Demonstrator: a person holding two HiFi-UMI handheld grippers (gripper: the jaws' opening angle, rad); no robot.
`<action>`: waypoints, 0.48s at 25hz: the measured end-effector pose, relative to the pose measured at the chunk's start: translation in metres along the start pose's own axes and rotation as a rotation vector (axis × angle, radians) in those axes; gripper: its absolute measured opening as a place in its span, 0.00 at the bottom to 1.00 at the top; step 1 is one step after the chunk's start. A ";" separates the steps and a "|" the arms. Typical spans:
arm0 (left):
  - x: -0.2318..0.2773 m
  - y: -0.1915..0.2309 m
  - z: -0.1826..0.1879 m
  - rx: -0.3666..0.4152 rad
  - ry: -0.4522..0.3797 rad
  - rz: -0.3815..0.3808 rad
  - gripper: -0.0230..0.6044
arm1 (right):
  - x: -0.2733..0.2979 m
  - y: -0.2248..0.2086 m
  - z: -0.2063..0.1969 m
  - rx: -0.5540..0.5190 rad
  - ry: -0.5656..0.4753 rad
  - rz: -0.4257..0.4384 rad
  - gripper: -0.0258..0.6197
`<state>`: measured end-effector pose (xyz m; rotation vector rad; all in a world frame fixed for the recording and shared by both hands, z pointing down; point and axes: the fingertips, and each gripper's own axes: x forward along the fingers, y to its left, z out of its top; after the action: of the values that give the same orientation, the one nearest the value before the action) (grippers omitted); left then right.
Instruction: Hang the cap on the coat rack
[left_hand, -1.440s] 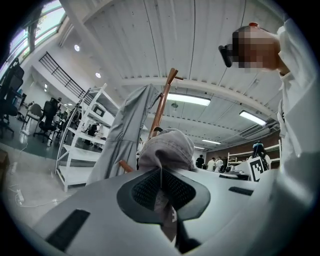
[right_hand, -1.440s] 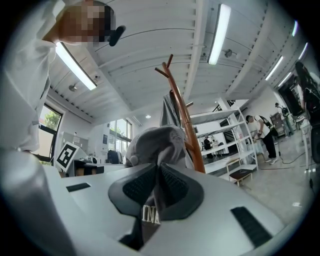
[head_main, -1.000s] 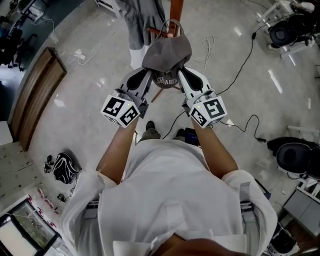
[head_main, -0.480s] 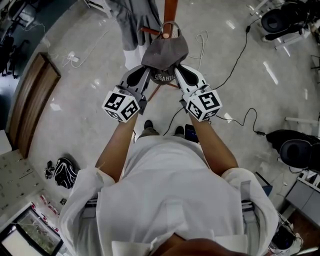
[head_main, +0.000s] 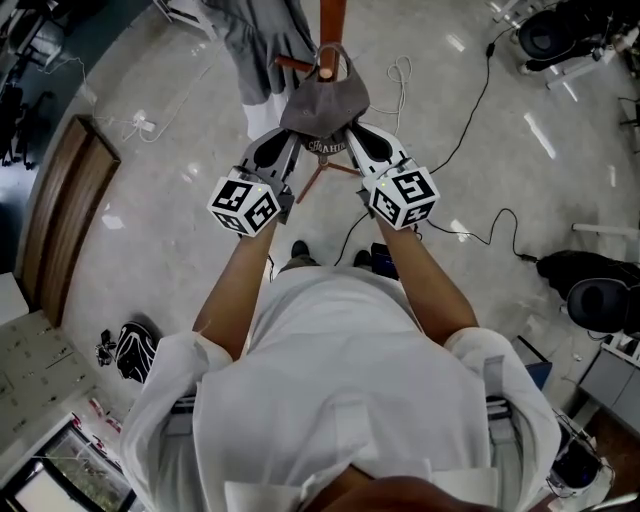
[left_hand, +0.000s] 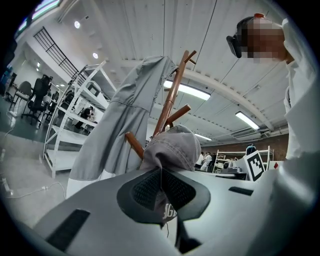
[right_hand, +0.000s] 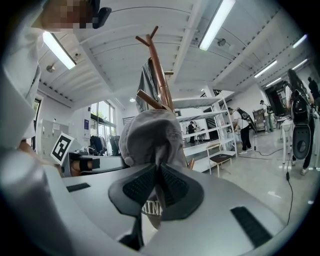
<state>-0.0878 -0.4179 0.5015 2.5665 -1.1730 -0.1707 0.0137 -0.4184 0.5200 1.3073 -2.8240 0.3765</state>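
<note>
A grey cap (head_main: 324, 104) with white lettering hangs between both grippers, its crown close to a peg of the brown wooden coat rack (head_main: 330, 22). My left gripper (head_main: 290, 148) is shut on the cap's left edge, and my right gripper (head_main: 352, 143) is shut on its right edge. In the left gripper view the cap (left_hand: 170, 150) sits just below the rack's pegs (left_hand: 176, 114). The right gripper view shows the cap (right_hand: 150, 136) in front of the rack's pole (right_hand: 159, 75).
A grey garment (head_main: 258, 40) hangs on the rack's left side. Black cables (head_main: 480, 100) run across the floor at right. A wooden board (head_main: 60, 215) lies at left, a black bag (head_main: 132, 350) at lower left, and black chairs (head_main: 600, 300) at right.
Both grippers have carried the cap up and forward, closer to the rack's peg. Both stay shut on the cap.
</note>
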 end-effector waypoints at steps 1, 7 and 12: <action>0.001 0.001 -0.001 0.001 0.005 0.005 0.07 | 0.001 -0.002 -0.001 0.005 0.008 -0.007 0.10; 0.004 0.006 -0.006 0.027 0.032 0.036 0.07 | 0.006 -0.010 -0.005 0.017 0.041 -0.037 0.10; 0.008 0.012 -0.009 0.052 0.042 0.064 0.07 | 0.010 -0.015 -0.009 -0.013 0.050 -0.053 0.10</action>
<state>-0.0892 -0.4294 0.5147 2.5596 -1.2580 -0.0730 0.0172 -0.4333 0.5327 1.3475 -2.7401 0.3831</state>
